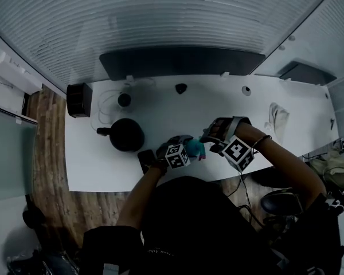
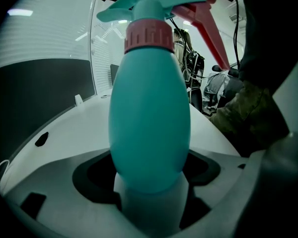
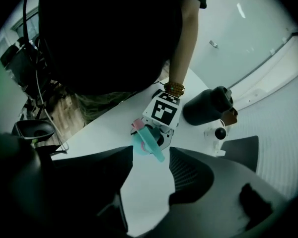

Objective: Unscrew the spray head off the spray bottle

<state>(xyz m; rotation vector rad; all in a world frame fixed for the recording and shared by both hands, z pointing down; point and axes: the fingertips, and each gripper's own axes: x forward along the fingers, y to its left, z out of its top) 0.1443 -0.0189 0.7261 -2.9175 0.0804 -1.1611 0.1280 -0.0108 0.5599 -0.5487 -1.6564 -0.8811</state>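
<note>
Head view: on the white surface [image 1: 218,102] I see a black pot [image 1: 126,134] left of the bottle [image 1: 195,148] and a cloth [image 1: 278,118] well to its right.

Left gripper view: the left gripper [image 2: 149,202] has its jaws clamped on the bottle's base. The bottle's long axis runs up and away, with the spray head [image 2: 154,1] topmost and the trigger [image 2: 203,26] slanting right.

Right gripper view: the right gripper [image 3: 150,162] has its jaws apart. The head lies beyond them, pointing at me.

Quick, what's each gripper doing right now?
Left gripper: closed on the spray bottle.
Right gripper: open, holding nothing.
</note>
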